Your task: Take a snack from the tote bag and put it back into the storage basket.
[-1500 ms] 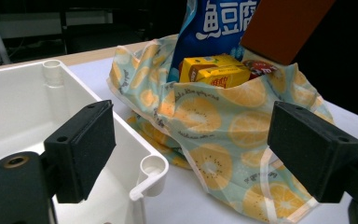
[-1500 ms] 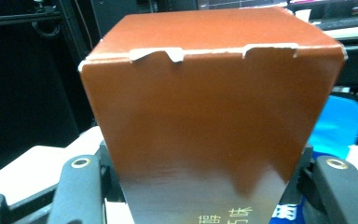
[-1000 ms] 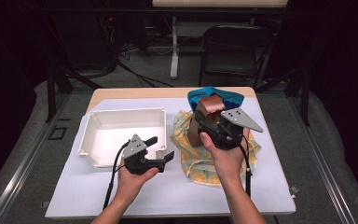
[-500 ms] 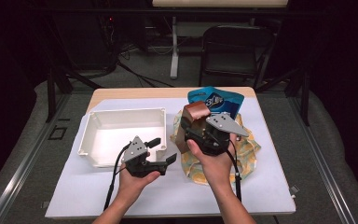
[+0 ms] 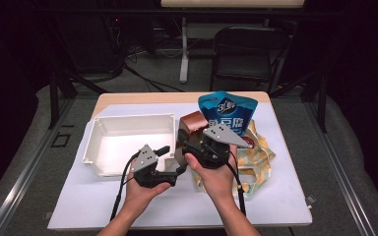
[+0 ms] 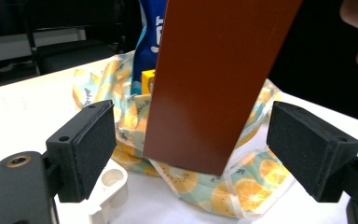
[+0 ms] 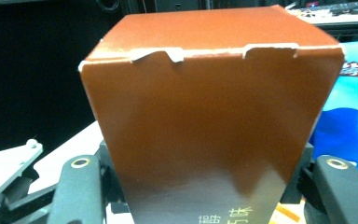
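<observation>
Nearest the table's front edge, the left gripper (image 5: 170, 164) is being held at about 7 o'clock from the table's middle, jaws standing apart with nothing pressed between the pads (image 6: 91, 144). In the left gripper view the brown box (image 6: 214, 79) is being seen hanging between those open pads, touching neither, its lower end clear of the cloth. Just to the 3 o'clock side, the right gripper (image 5: 189, 140) is being held clamped on the brown box (image 5: 192, 125), which is being kept upright above the table (image 5: 275, 206); in the right gripper view the box (image 7: 209, 116) is being squeezed between both jaws. Beneath and at 3 o'clock, an orange-print cloth bag (image 5: 258, 157) is lying. At 10 o'clock, a white tray (image 5: 128, 125) is resting. Farthest, at 1 o'clock, a blue pouch (image 5: 229, 110) is being propped against the bag.
</observation>
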Available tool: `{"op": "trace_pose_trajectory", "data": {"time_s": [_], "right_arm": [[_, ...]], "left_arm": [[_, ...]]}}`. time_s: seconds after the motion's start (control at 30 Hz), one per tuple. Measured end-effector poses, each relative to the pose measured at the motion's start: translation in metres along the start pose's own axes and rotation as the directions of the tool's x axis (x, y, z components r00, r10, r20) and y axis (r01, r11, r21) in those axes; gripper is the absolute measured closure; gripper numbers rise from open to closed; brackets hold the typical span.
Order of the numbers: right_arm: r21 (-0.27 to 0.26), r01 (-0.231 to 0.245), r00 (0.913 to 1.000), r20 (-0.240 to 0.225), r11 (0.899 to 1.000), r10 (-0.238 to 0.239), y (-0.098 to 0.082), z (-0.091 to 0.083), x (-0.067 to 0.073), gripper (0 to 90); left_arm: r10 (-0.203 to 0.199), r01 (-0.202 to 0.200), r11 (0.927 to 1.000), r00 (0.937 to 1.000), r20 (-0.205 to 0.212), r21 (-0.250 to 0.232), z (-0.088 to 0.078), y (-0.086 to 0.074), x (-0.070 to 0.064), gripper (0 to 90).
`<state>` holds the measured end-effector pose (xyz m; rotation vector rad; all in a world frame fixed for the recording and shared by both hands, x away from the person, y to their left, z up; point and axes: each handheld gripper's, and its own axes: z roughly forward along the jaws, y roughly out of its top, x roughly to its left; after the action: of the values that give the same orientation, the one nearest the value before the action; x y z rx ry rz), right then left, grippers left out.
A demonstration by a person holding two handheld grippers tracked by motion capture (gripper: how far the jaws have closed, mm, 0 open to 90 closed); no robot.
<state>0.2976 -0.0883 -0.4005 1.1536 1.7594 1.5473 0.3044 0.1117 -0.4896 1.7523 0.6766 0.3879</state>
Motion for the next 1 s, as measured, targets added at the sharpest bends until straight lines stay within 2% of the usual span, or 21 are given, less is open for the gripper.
{"op": "trace_pose_trajectory", "data": {"time_s": [0.1, 0.13, 0.2, 0.53, 0.57, 0.73, 0.8, 1.0], "right_arm": [[0.003, 0.0, 1.0, -0.008, 1.0, 0.0, -0.001, 0.001, 0.004, 37.3], [0.005, 0.0, 0.9999, -0.01, 1.0, 0.0, -0.002, 0.001, 0.004, 37.3], [0.005, -0.001, 0.9999, -0.016, 1.0, 0.001, -0.002, 0.002, 0.006, 37.3], [0.017, -0.005, 0.9988, -0.048, 1.0, 0.005, -0.004, 0.003, 0.017, 37.3], [0.017, -0.007, 0.9987, -0.05, 1.0, 0.008, -0.004, 0.003, 0.017, 37.3], [0.016, -0.016, 0.9976, -0.068, 1.0, 0.017, -0.004, 0.003, 0.022, 37.3], [0.024, -0.015, 0.997, -0.076, 1.0, 0.017, -0.003, 0.003, 0.023, 37.3], [0.025, -0.019, 0.9962, -0.084, 1.0, 0.021, -0.004, 0.004, 0.026, 37.3]], "left_arm": [[0.002, -0.002, 1.0, 1.0, -0.002, -0.002, 0.001, -0.001, -0.001, 16.6], [0.001, -0.001, 1.0, 0.9998, -0.019, -0.002, 0.001, -0.001, -0.002, 17.0], [0.004, -0.004, 1.0, 0.9999, 0.012, 0.008, 0.002, -0.002, -0.001, 18.0], [0.002, -0.002, 1.0, 1.0, -0.001, 0.008, 0.004, -0.005, 0.0, 20.1], [0.002, -0.002, 1.0, 0.9997, -0.023, 0.001, 0.004, -0.005, -0.001, 20.2], [-0.001, 0.001, 1.0, 0.9994, -0.035, 0.002, 0.004, -0.005, -0.001, 21.1], [-0.003, 0.003, 1.0, 0.9998, -0.018, 0.005, 0.004, -0.006, 0.001, 22.3], [-0.001, 0.001, 0.9999, 0.9996, -0.027, 0.013, 0.005, -0.007, 0.001, 26.5]]}}
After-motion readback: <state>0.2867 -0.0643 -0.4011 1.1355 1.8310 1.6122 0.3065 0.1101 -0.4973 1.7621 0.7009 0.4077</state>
